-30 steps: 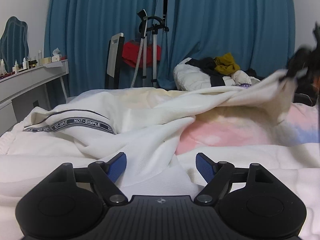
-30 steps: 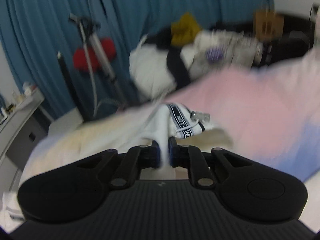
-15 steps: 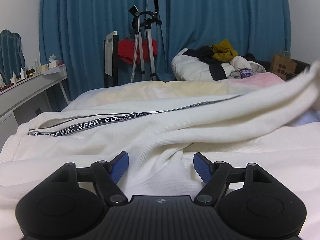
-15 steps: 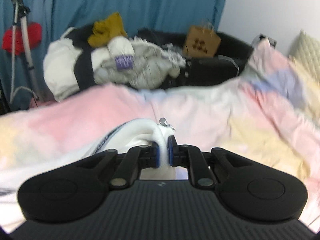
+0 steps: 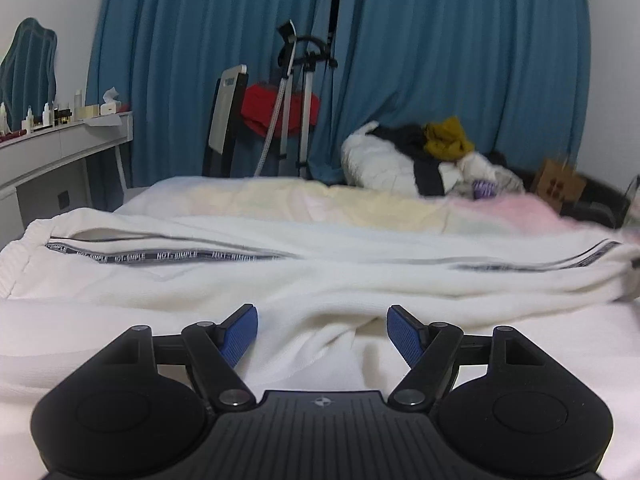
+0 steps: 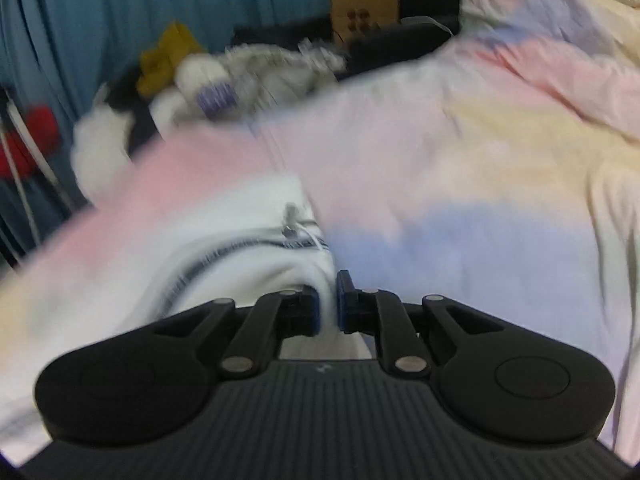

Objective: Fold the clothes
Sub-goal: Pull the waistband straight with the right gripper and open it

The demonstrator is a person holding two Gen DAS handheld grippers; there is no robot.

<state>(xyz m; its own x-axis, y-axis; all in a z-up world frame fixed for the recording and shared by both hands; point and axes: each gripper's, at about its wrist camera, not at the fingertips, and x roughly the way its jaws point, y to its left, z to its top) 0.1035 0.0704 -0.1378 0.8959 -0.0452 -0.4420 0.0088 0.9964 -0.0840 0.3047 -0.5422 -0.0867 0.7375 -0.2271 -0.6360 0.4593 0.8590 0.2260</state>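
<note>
On the bed (image 5: 256,196), one white garment (image 5: 304,276) lies stretched lengthwise across the pastel quilt (image 6: 460,184), its printed black tape (image 5: 160,257) running along the top edge. The step in hand looks like laying it out flat before the first fold. The right gripper (image 6: 328,300) has its jaws nearly closed, pinching the garment's end by the zip pull (image 6: 289,224); that view is blurred. The left gripper (image 5: 322,330) hovers low over a ridge of the cloth, jaws wide apart and gripping nothing. Next, I judge, the right end needs setting down smooth and letting go, and the left jaws need an edge to take for folding. Count: one garment being worked, two grippers, one heap of unfolded clothes (image 5: 424,160) beyond the bed.
</note>
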